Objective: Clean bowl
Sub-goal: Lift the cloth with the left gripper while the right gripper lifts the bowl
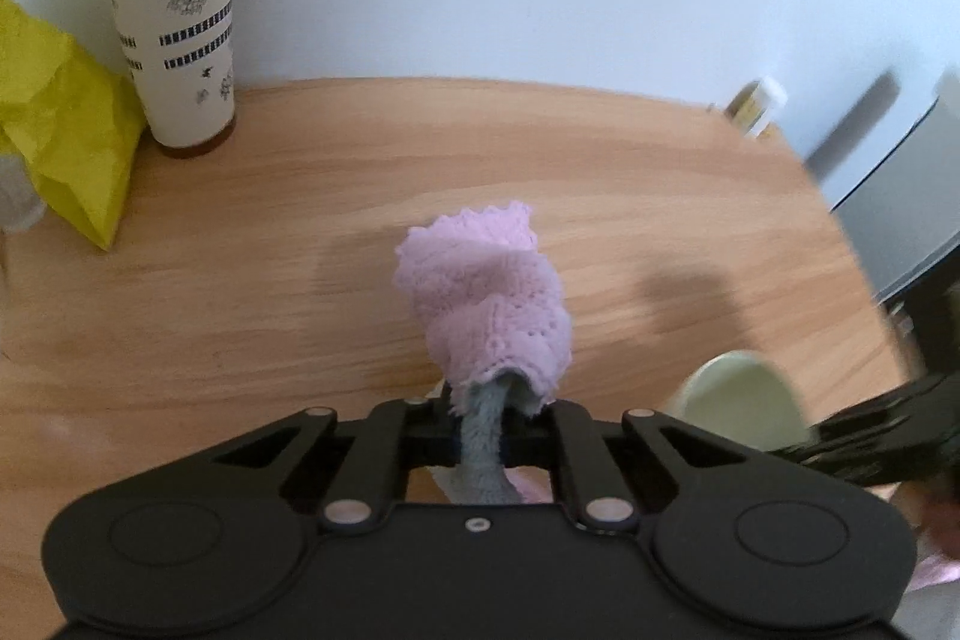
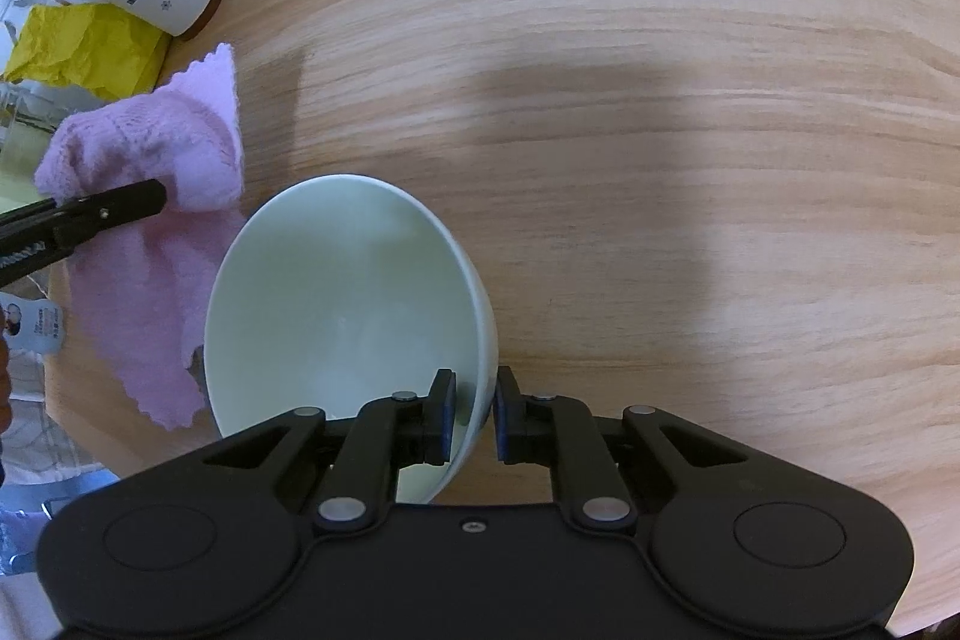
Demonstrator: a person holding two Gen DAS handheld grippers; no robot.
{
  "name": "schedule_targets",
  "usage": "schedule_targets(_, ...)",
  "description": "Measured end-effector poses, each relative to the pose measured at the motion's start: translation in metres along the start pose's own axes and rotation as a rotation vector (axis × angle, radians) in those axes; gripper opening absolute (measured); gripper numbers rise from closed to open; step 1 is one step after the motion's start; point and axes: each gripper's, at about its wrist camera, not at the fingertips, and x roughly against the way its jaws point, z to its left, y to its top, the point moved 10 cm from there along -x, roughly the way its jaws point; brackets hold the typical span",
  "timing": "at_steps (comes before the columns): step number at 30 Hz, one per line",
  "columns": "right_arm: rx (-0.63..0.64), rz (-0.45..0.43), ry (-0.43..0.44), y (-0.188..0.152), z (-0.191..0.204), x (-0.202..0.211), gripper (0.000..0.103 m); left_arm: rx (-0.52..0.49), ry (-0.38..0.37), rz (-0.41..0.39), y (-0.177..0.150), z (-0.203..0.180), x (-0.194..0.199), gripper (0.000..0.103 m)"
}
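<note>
Between the right gripper's [image 2: 475,415] blue pads sits the near rim of the pale green bowl [image 2: 342,292], one pad inside the wall, one outside, jaws pressed onto it. Bowl tips up on that pinch, open mouth facing left and far, inside looks bare and dry as far as the right wrist view shows. Left of the bowl, the left gripper [image 1: 480,451] has its jaws pressed together on a pink cloth [image 2: 150,196]; in the left wrist view a grey underside of the cloth is squeezed between the fingers and the pink bulk bunches out ahead of them. Cloth hangs clear of the wooden table [image 2: 660,160], loose scalloped edge drooping just beside the bowl's left rim, maybe brushing it, cannot tell.

Farther out: a tumbler with a red lid [image 1: 174,10] stands far left against the white wall, a crumpled yellow bag [image 1: 66,124] just beside it. Small bottle [image 1: 756,106] at the far right edge, blurred.

Step in hand, my read: cloth picked up, bowl held ready, wiping not yet started. Next move calls for bringing the bunched cloth right and down into the bowl's mouth, pressing it on the inner wall and sweeping round, while the right pinch keeps the rim firm. Thin rim grip could slip under wipe pressure.
</note>
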Motion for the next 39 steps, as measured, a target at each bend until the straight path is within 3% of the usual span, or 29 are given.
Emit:
schedule_targets(4,0.029,-0.011,-0.015,0.001,0.001,0.005,0.015,-0.019,-0.052,-0.056,0.013,-0.017,0.021,0.009)
schedule_targets(9,0.040,-0.015,-0.020,0.000,0.002,0.008,0.015,0.009,-0.197,-0.187,0.036,-0.044,0.055,0.009)
schedule_targets(19,0.037,-0.040,0.006,-0.001,0.000,0.019,0.015,-0.017,-0.345,-0.192,0.046,-0.094,0.058,0.009)
schedule_targets(32,0.035,-0.059,0.028,-0.003,0.001,0.022,0.016,-0.116,-0.382,-0.174,0.020,-0.138,0.008,0.009)
schedule_targets(39,0.028,-0.061,0.027,-0.002,0.000,0.020,0.017,-0.263,-0.348,-0.150,-0.007,-0.150,-0.013,0.009)
